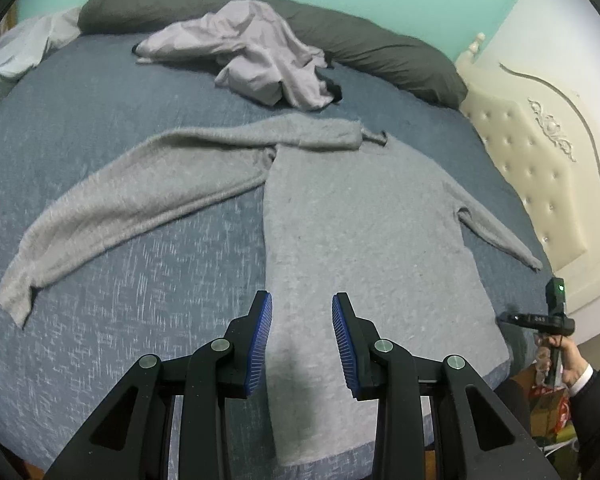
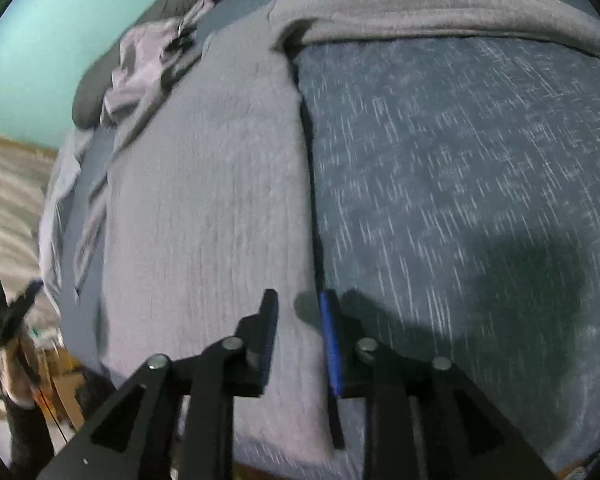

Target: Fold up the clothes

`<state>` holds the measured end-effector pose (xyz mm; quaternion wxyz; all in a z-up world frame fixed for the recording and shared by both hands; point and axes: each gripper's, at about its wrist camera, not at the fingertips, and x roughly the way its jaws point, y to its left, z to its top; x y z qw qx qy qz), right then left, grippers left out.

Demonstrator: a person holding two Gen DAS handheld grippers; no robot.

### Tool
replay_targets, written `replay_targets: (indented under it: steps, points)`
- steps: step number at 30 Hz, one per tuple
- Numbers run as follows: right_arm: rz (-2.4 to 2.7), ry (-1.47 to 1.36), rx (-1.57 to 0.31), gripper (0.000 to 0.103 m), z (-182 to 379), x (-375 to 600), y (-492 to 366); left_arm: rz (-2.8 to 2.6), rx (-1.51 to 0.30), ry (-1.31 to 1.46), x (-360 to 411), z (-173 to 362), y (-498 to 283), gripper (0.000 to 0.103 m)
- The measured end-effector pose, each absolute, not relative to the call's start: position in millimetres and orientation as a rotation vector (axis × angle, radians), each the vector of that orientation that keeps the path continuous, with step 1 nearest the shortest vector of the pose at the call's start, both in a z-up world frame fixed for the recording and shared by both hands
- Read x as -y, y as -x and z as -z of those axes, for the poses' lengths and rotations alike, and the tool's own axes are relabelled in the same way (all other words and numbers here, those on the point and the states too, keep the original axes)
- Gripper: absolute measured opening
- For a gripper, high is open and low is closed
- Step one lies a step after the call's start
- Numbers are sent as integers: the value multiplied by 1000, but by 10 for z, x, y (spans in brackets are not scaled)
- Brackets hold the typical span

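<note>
On your bed (image 1: 148, 280): one grey sweater (image 1: 360, 240) lying flat near the front edge with two sleeves spread, one crumpled lilac garment (image 1: 256, 56) beyond it, one dark bolster (image 1: 380, 44) at the back. Your left gripper (image 1: 302, 340) hovers over the sweater's hem, jaws partly apart, holding nothing. Your right gripper (image 2: 298, 344) straddles the sweater's side edge, jaws narrowly apart and empty.

Left gripper (image 1: 302, 312) angled down, jaws apart, empty; right gripper (image 2: 298, 312) angled down, jaws narrowly apart, nothing gripped.
</note>
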<state>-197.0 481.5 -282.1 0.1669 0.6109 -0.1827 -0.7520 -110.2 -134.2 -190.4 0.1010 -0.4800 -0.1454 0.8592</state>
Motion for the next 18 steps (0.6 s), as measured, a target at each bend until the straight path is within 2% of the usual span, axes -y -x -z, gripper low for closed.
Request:
replay_targets:
  steps: [8,11,18]
  points:
    - [2099,-1834,386,23,2985,-4717,1726,-2485,469,1526,1456,2207,1023,34]
    - [2121,-1826,362,4,2990,-4733,1666,-2499,488,1544,1561,2262,992,34]
    - [2158,-1750,337,3,2846,-4746,1590,-2562,505,1576,1877,2356,981,34]
